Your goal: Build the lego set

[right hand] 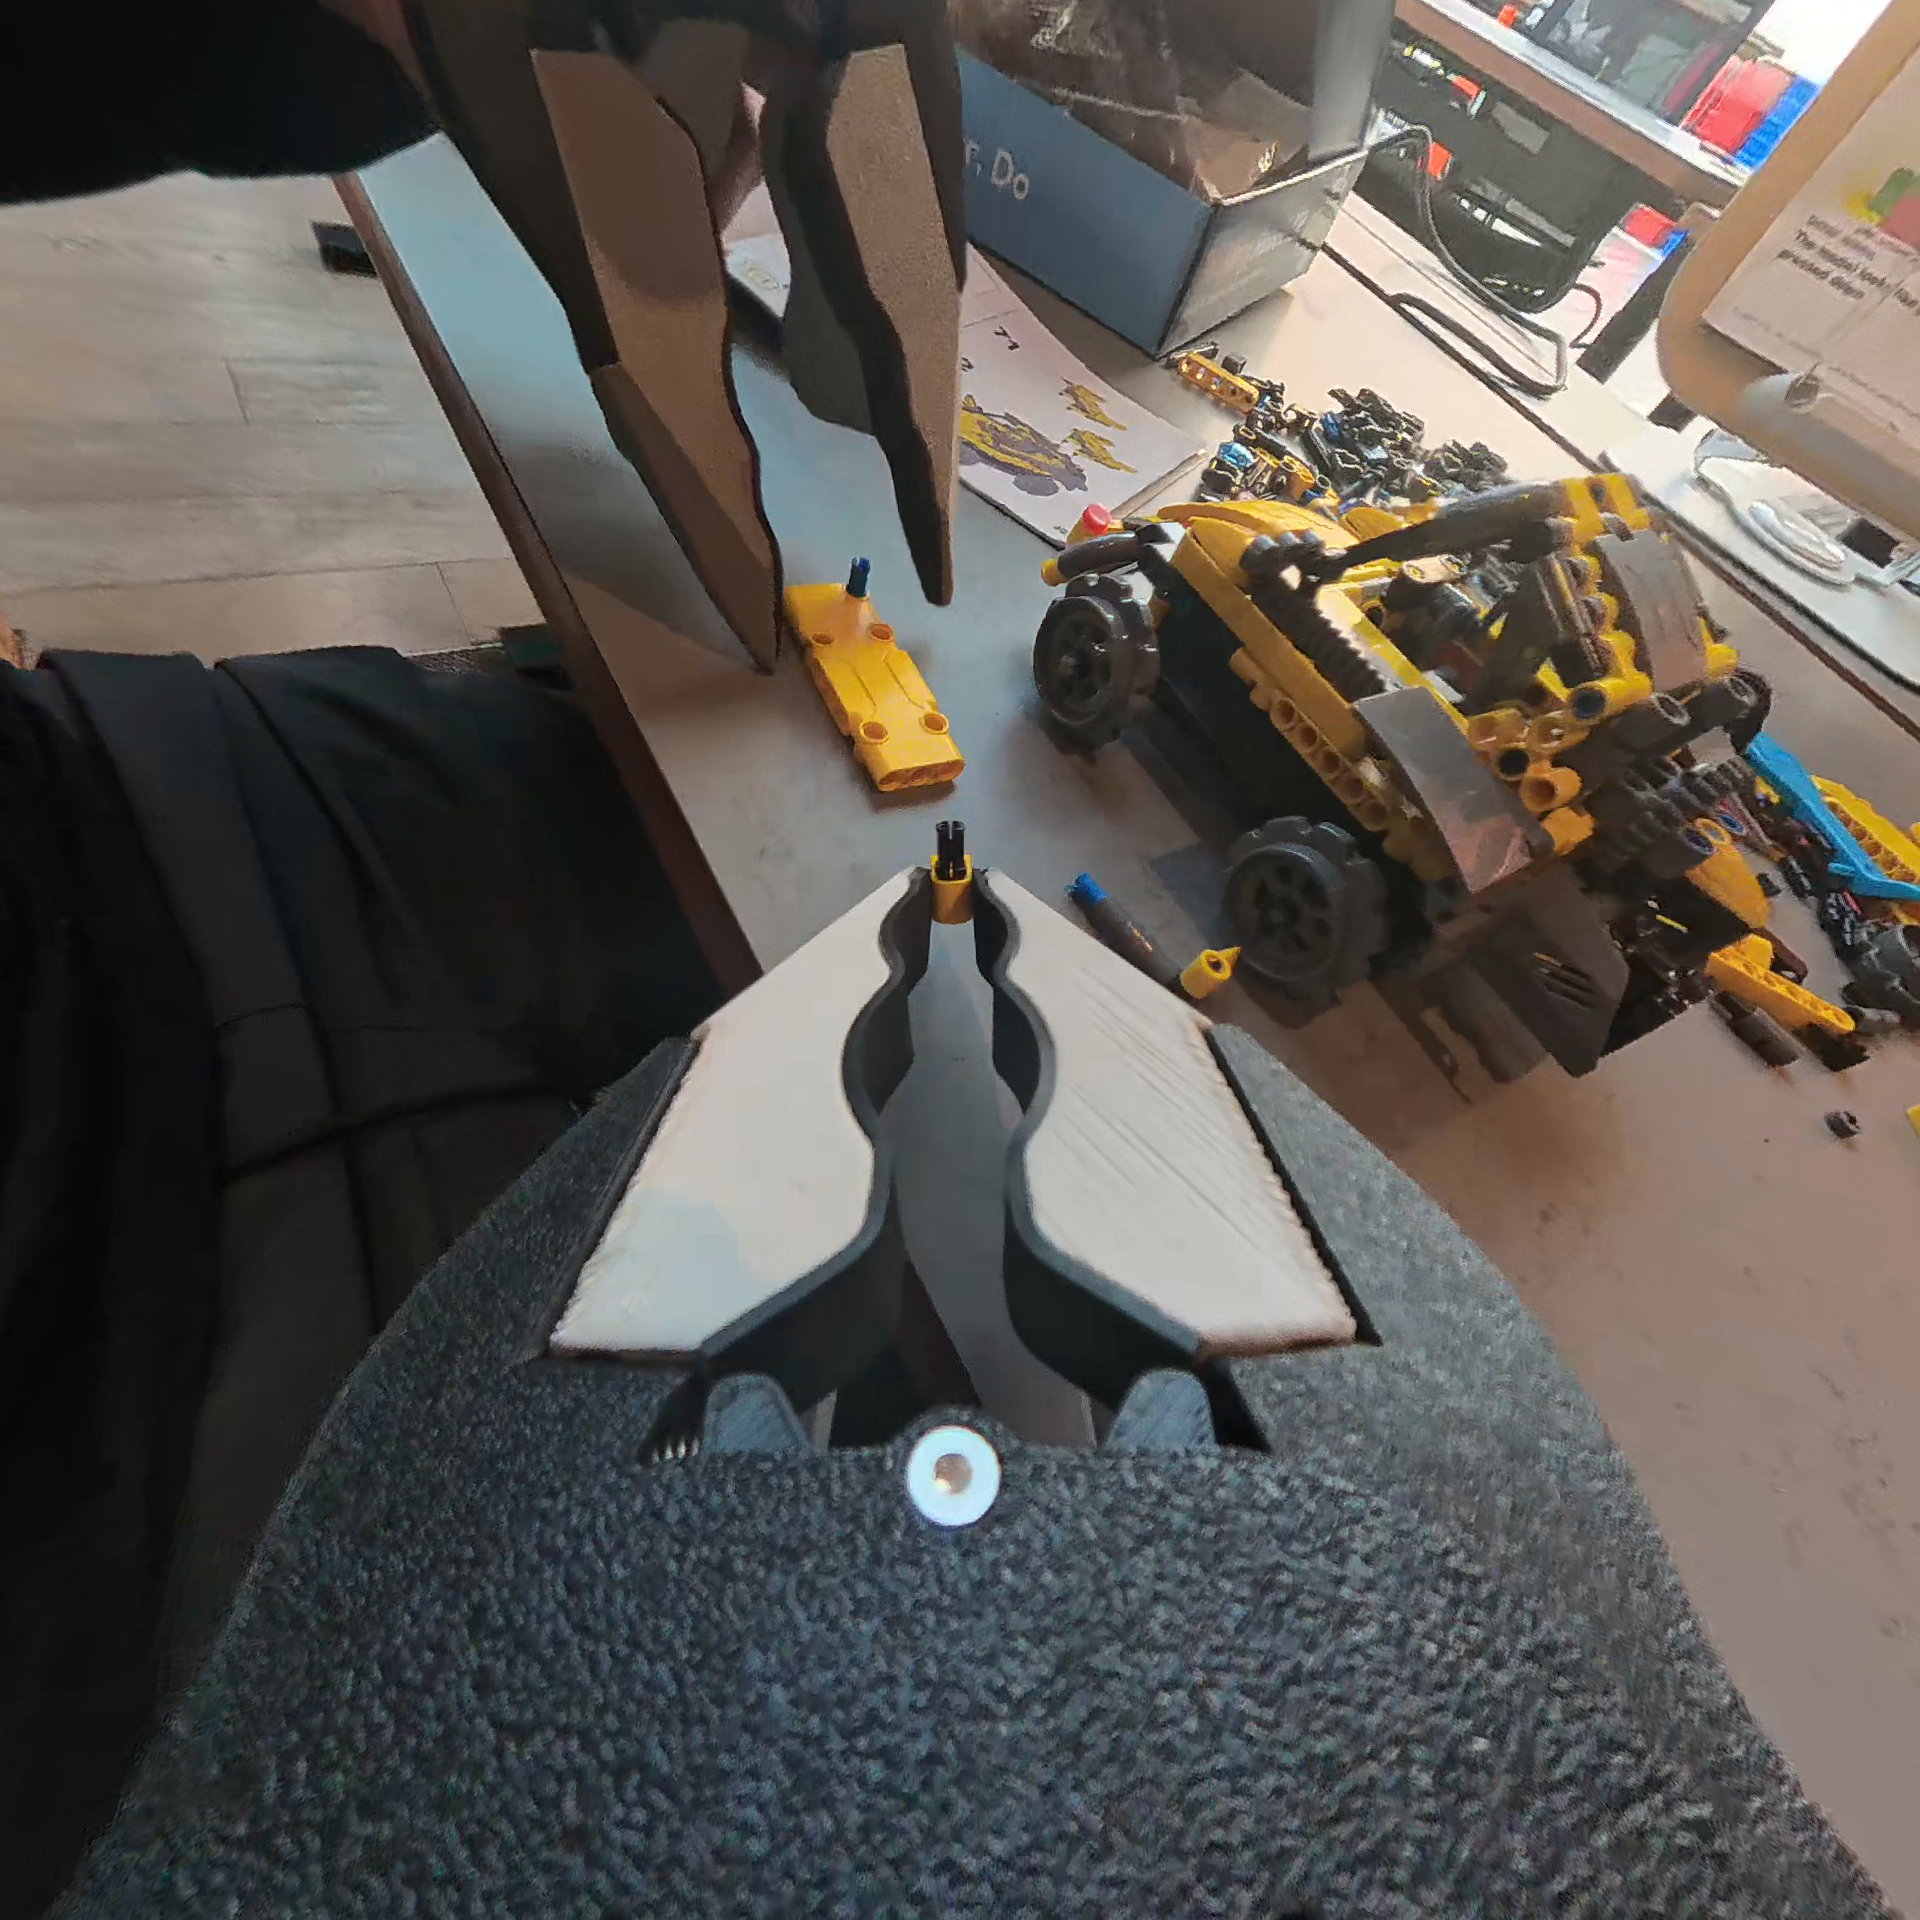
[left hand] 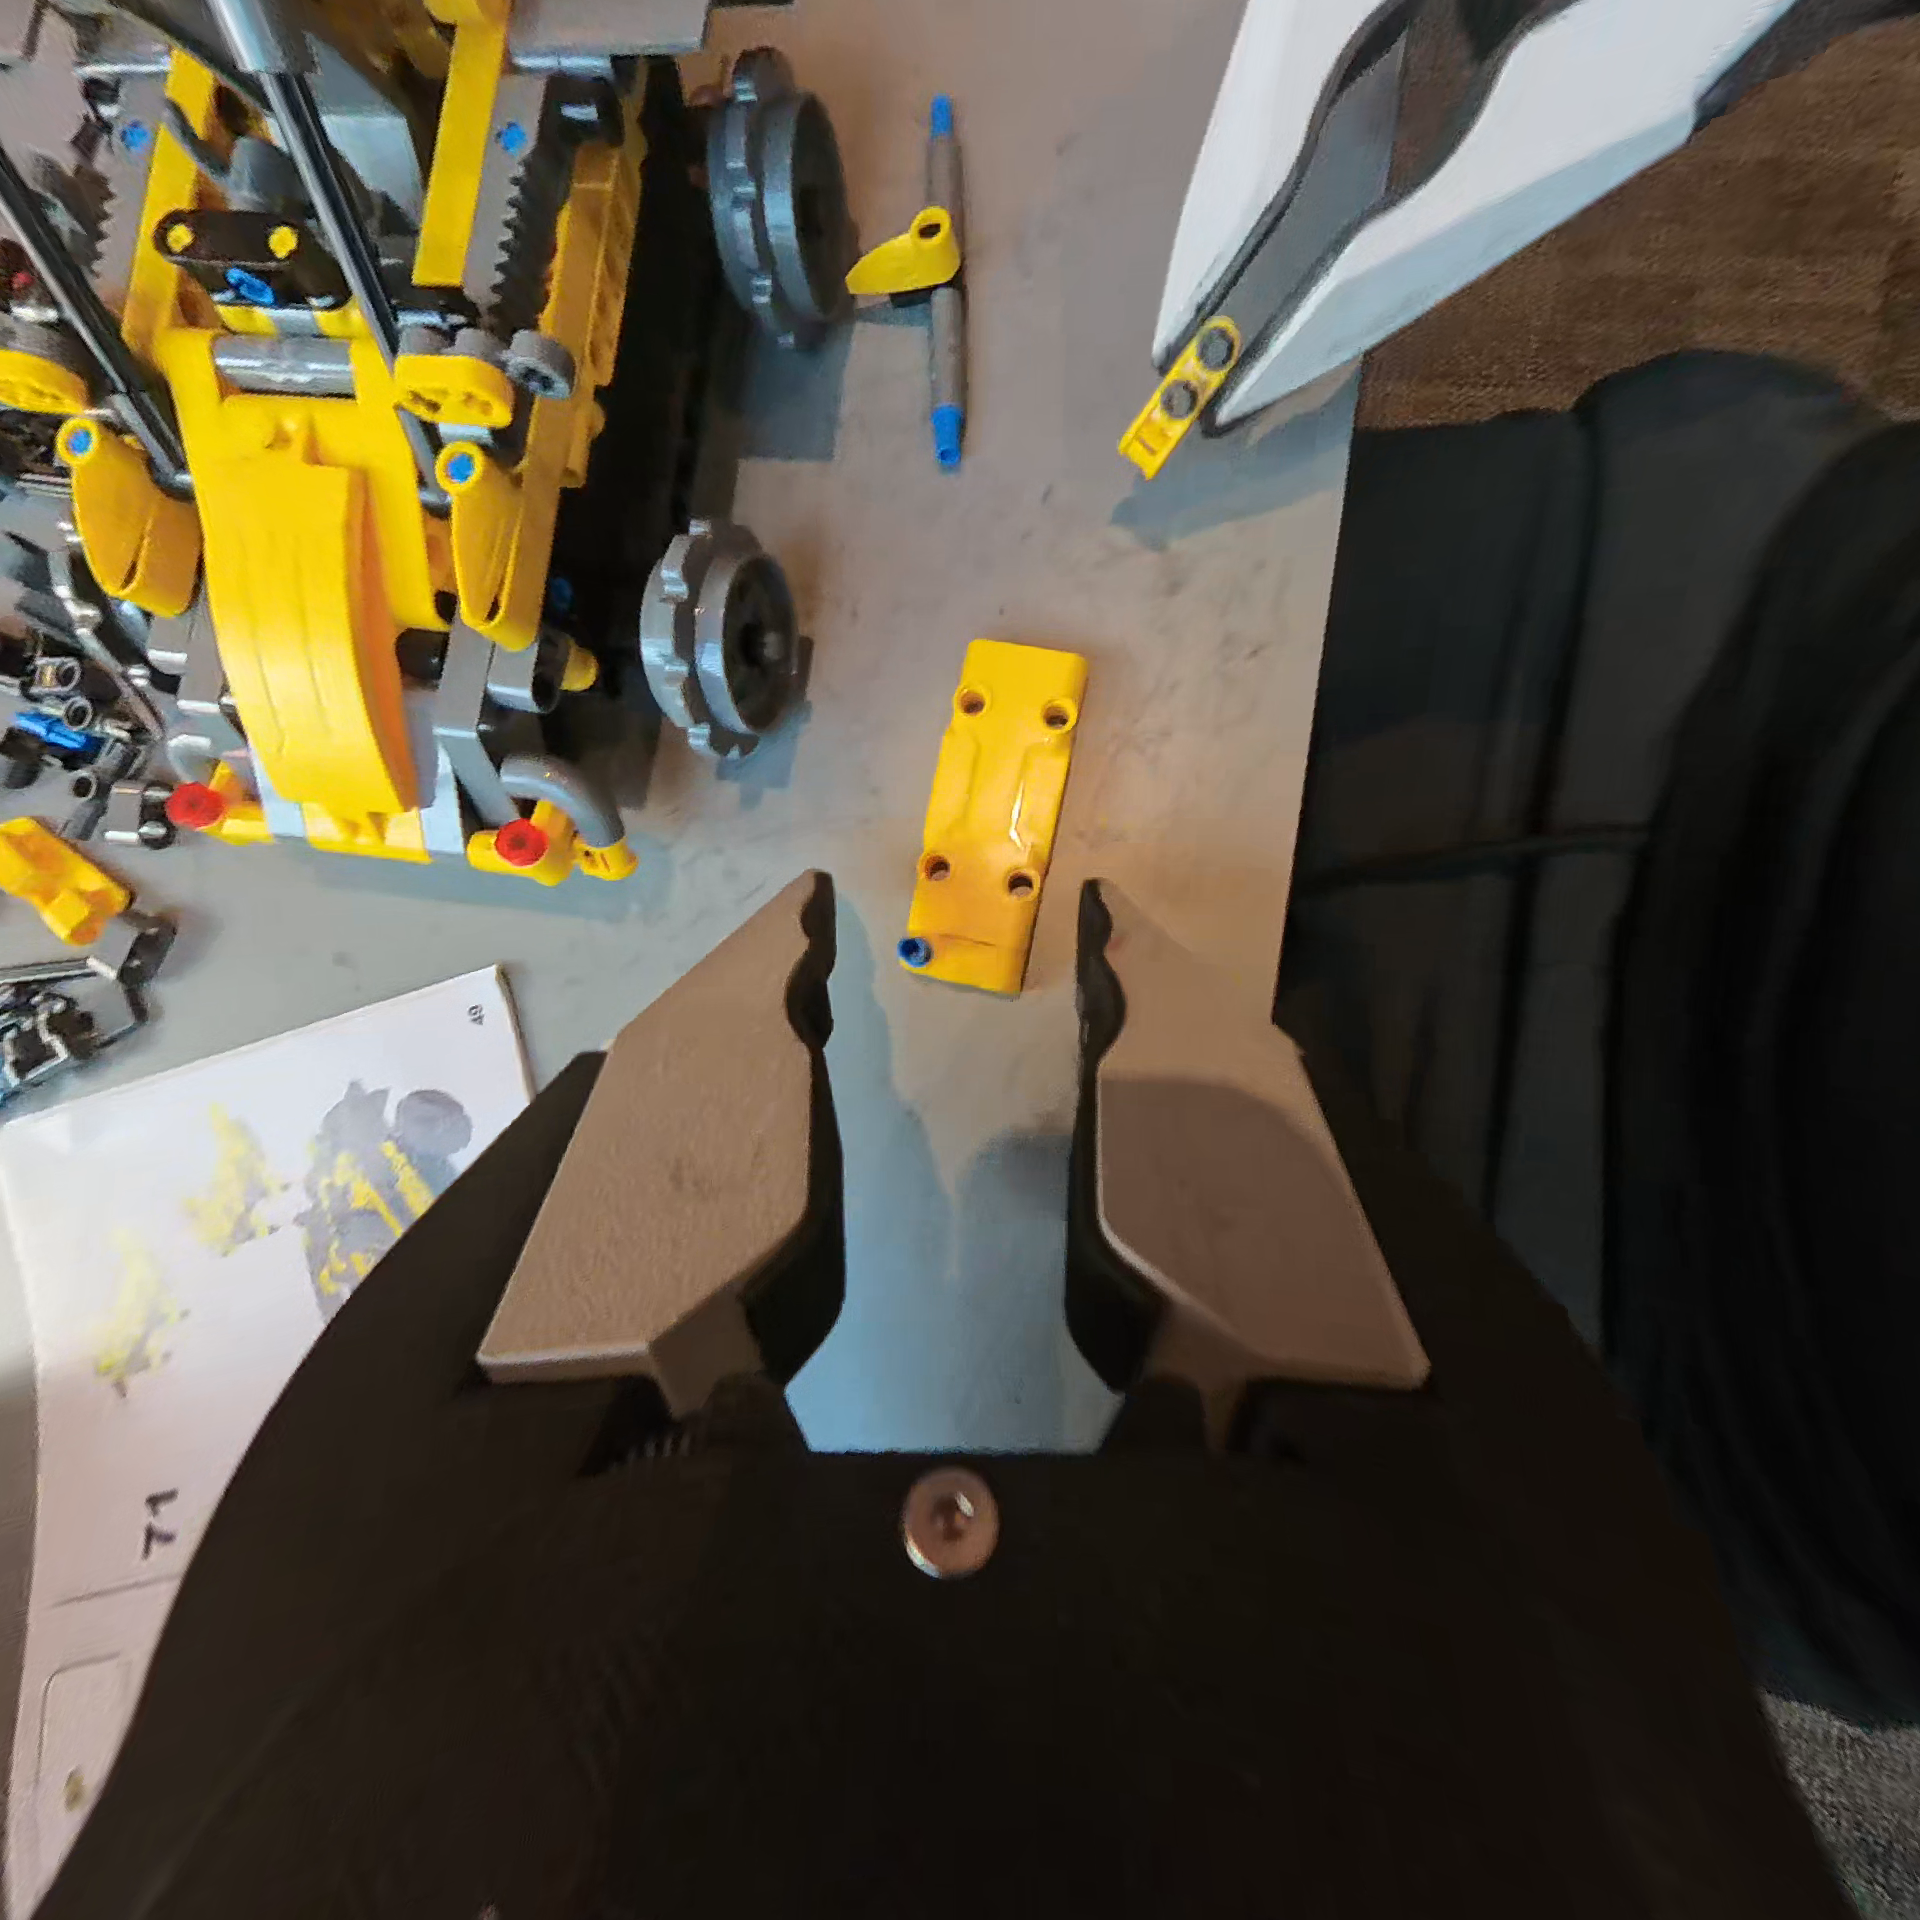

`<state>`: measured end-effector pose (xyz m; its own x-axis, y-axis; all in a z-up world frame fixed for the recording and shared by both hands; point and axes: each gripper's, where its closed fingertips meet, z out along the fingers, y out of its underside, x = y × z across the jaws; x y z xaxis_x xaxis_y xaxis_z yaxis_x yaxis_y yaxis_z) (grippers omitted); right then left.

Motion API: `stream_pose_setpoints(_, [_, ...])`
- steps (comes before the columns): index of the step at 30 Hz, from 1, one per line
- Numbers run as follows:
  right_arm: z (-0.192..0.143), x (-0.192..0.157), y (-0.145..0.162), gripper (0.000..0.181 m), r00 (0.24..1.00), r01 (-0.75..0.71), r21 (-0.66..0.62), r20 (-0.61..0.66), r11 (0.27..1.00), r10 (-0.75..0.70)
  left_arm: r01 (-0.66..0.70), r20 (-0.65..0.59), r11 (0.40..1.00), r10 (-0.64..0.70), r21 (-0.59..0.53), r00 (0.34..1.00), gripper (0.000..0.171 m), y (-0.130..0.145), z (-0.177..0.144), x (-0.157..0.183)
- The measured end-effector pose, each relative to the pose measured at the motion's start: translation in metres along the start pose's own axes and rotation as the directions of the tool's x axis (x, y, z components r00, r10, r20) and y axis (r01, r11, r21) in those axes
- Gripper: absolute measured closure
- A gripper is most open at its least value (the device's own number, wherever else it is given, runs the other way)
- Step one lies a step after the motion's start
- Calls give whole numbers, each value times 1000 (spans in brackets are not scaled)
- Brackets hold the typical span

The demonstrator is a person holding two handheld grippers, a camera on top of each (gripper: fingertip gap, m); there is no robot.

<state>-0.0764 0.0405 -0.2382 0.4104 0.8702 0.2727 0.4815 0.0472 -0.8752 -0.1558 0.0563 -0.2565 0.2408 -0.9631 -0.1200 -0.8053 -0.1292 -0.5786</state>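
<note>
Left gripper (left hand: 956,935), jaws wide: yellow panel (left hand: 997,821) at 12 o'clock, long axis in line. Right gripper (right hand: 951,883) clamps small yellow beam (right hand: 950,896).

Flat panel (left hand: 995,821) on table (left hand: 1195,644), right of tracked vehicle model (left hand: 343,436).

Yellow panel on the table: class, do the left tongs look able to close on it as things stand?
Probably yes. The left tongs are open just short of the yellow panel, which lies flat on the table with nothing between. The right tongs, shut on a small yellow piece, hang well clear.
</note>
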Motion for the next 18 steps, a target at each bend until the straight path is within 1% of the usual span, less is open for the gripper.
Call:
stream_pose_setpoints(1, [0, -1, 0, 174, 1000, 17, -1, -3, 1000, -17, 2, -6, 1000, -2, 5, 1000, 130, -1, 2, 1])
stream_pose_setpoints(6, [2, -5, -1, 174, 999, 44, -3, -5, 999, -44, 0, -64, 1000, 1, 16, 998, 151, -1, 2, 11])
stream_pose_setpoints(12, [1, -3, -1, 174, 997, 70, -11, -30, 997, -71, 2, -93, 1000, 1, 26, 996, 151, -1, 2, 15])
stream_pose_setpoints(18, [2, -1, 0, 174, 992, 112, -29, -61, 993, -114, -40, -118, 999, 43, 27, 992, 151, -3, 2, 25])
